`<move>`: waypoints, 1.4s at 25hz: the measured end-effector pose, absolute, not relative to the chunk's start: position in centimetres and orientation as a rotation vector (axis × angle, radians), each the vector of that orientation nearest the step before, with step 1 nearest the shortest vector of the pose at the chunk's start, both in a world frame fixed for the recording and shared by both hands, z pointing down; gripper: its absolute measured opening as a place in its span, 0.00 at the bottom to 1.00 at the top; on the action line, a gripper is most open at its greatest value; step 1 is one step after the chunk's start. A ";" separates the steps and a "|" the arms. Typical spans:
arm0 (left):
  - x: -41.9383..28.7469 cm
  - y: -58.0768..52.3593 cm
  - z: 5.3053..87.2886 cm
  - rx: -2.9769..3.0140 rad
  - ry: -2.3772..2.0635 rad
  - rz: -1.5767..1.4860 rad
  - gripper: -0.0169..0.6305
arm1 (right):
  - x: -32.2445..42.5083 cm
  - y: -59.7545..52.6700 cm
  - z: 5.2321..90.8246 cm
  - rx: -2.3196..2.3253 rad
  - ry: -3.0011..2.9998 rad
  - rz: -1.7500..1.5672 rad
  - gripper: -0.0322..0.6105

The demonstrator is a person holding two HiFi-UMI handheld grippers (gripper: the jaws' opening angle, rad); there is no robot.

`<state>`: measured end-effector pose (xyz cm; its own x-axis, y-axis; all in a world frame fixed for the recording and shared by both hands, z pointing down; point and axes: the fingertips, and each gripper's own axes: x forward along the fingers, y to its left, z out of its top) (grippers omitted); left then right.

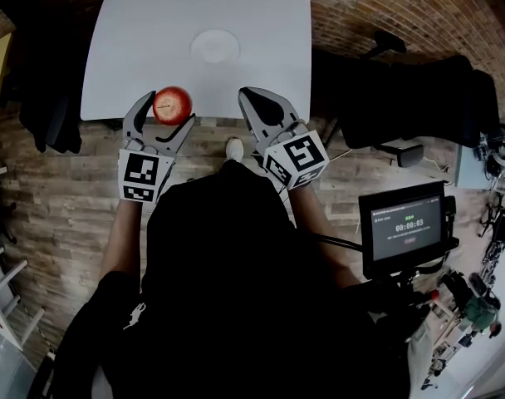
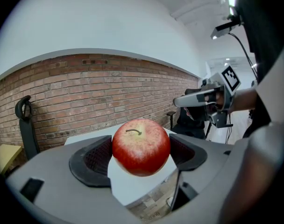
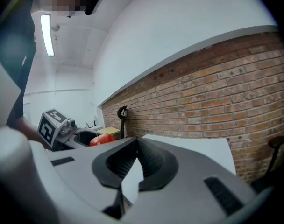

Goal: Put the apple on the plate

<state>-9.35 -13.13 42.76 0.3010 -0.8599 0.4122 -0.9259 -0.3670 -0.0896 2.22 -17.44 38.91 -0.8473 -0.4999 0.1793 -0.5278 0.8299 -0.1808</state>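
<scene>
Head view: the left gripper [image 1: 169, 110] holds the apple [image 1: 172, 105] at the near edge of the bench [image 1: 128, 48], well apart from the plate [image 1: 215, 46].

Left gripper view: the fingers [image 2: 93, 160] clamp the apple on both sides.

Right gripper view: the right gripper [image 3: 135, 143] has its fingers closed together, with nothing between them.

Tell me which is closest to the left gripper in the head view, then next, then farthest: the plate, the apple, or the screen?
1. Apple: held in the left gripper.
2. Plate: ahead, in the middle of the table.
3. Screen: far off to the right, beside the person.
</scene>
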 end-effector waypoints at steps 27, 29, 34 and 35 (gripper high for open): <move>-8.9 -16.8 45.3 2.290 -1.683 0.630 0.63 | 1.6 -20.1 40.9 0.576 -2.862 0.325 0.05; -9.8 -16.9 45.3 2.319 -1.665 0.621 0.63 | 0.5 -20.2 40.5 0.616 -2.864 0.310 0.05; -11.1 -19.5 46.4 2.387 -1.578 0.628 0.63 | -0.5 -22.2 39.6 0.775 -2.861 0.327 0.05; -11.2 -20.0 47.1 2.392 -1.554 0.640 0.63 | -0.5 -22.6 39.6 0.799 -2.857 0.326 0.05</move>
